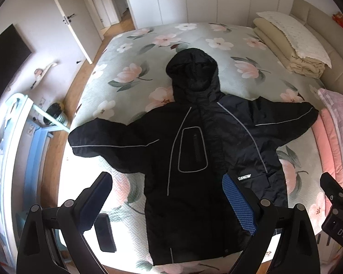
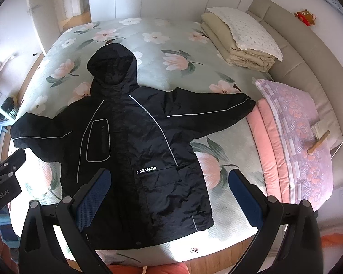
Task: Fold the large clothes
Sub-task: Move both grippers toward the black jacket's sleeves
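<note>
Black hooded jacket (image 2: 130, 155) lies flat, front up, sleeves spread.

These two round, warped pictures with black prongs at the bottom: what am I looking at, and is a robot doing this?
No robot: a person holds a two-finger gripper in each hand, and a wide-angle camera on each looks forward along its fingers. One picture comes from the left gripper, the other from the right gripper; the prongs are their fingers. Both are open and hold nothing, hovering above a bed with a flowered cover. A black hooded jacket lies flat there, front up, sleeves spread wide, ready for folding. Folded bedding and a pink quilt lie along the headboard side. A dark phone-like object lies near the left gripper.
</note>
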Available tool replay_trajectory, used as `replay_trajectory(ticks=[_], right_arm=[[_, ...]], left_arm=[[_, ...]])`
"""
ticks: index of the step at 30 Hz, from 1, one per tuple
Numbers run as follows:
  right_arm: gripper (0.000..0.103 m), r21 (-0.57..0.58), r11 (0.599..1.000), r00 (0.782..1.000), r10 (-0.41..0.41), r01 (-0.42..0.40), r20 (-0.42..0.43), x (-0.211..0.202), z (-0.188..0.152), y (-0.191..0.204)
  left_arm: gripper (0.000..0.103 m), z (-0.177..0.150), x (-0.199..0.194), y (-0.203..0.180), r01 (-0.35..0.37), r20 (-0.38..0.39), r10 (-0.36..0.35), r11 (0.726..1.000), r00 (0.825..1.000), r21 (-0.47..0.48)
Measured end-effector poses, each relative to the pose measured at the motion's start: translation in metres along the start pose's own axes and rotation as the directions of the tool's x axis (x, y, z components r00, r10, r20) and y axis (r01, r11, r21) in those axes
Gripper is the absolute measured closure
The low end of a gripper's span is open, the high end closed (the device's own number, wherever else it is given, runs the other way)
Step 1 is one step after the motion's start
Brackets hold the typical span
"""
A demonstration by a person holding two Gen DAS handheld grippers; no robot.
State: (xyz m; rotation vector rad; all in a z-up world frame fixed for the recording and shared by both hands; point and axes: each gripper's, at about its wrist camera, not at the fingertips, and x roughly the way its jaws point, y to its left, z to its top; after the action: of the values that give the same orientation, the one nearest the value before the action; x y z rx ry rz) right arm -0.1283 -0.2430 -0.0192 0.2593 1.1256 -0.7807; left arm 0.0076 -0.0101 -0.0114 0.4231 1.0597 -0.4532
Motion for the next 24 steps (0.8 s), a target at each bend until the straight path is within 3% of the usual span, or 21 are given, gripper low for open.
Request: replay_trajectory(ticks=[7, 14, 24], right_arm=[[0.000, 0.002, 1.000, 1.000, 0.009, -0.009, 0.017, 0.001, 0.007, -0.014], [0.000, -0.035, 0.999, 0.999, 0.039, -0.038, 0.035, 0.013, 0.018, -0.035], [0.000, -0.071, 0.994, 0.993, 0.090, -0.085, 0.072, 0.027, 0.041, -0.094]], left_arm=[[0.006, 0.003, -0.005, -0.018, 0.010, 0.010, -0.011, 1.000, 1.000, 0.001], [0.006, 0.010, -0.016, -0.035, -0.030, 0.016, 0.031, 0.999, 0.999, -0.035], [0.006, 0.022, -0.035, -0.086, -0.048, 0.020, 0.051, 0.994, 0.999, -0.098]])
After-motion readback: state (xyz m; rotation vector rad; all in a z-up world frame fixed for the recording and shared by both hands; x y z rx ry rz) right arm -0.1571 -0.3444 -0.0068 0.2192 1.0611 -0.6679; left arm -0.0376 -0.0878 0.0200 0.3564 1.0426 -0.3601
